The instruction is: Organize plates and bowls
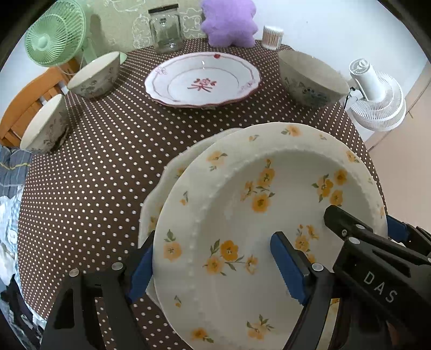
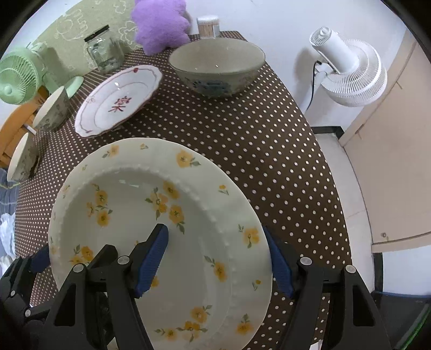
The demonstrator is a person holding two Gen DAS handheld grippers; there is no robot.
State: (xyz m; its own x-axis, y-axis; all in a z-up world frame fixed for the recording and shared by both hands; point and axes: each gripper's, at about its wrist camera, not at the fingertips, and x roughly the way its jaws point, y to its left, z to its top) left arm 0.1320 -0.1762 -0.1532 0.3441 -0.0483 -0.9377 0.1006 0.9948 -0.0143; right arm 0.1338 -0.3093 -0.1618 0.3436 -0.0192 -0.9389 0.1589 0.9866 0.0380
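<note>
Yellow-flower plate sits right under both grippers, on top of a second plate of the same pattern whose rim shows past its far-left edge in the left wrist view. Both lie on the brown dotted tablecloth.

Left gripper: jaws spread wide, straddling the top plate's left rim. One blue pad is outside the rim, just beside the edge; the other is over the plate's well. Can't tell if either pad touches; nothing pinched.

Right gripper: also spread, straddling the plate's right rim the same way, w/ one pad over the well and one just outside the edge. No squeeze visible. Its tip shows in the left wrist view too, over the plate's right side.

Ahead of the grippers: pink-pattern plate mid-table, well apart from the yellow stack. Large bowl ahead-right. Two smaller bowls ahead-left at the table edge, one nearer, one farther.

Beyond those: glass jar, purple plush, cotton-swab tub. Green fan far left, white fan off the table to the right.
</note>
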